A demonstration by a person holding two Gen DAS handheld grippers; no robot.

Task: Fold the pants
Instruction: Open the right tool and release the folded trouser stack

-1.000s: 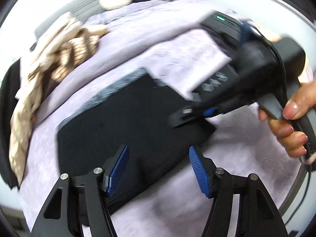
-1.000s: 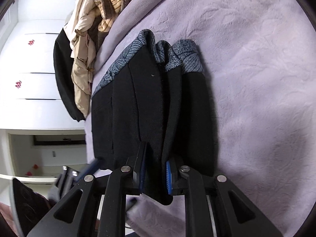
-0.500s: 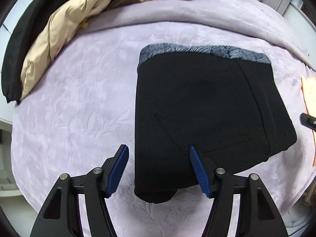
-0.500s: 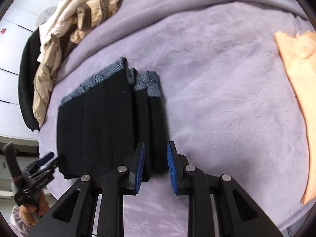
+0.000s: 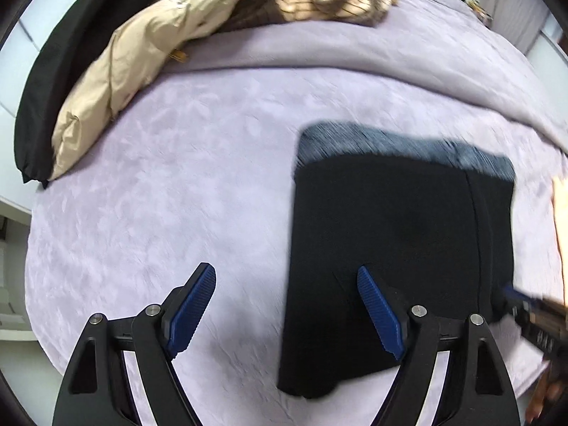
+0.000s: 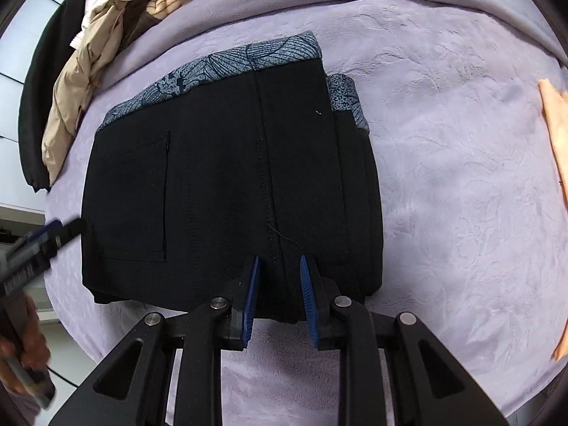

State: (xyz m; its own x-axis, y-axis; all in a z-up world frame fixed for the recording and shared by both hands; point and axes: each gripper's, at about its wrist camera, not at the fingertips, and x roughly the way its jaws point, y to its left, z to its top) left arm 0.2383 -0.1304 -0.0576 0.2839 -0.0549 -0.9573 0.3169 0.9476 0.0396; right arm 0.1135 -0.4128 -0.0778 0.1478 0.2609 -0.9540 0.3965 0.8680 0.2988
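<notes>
Black pants (image 5: 397, 248) with a blue patterned waistband lie folded into a compact stack on the lilac bedspread (image 5: 184, 184). In the right wrist view the pants (image 6: 227, 184) show a back pocket and centre seam. My left gripper (image 5: 284, 305) is open and empty, above the stack's left near edge. My right gripper (image 6: 278, 280) stands narrowly apart at the stack's near edge, with the folded cloth between its pads; a grip cannot be confirmed. The right gripper's tip also shows in the left wrist view (image 5: 514, 301).
A heap of beige, striped and black clothes (image 5: 149, 35) lies at the bed's far left; it also shows in the right wrist view (image 6: 88, 53). An orange cloth (image 6: 557, 131) lies at the right. White furniture (image 6: 21, 220) stands beyond the bed's left edge.
The left gripper has slid left and away from the stack, staying open. The right gripper has moved closer to the pants' near edge, its jaws a little wider.
</notes>
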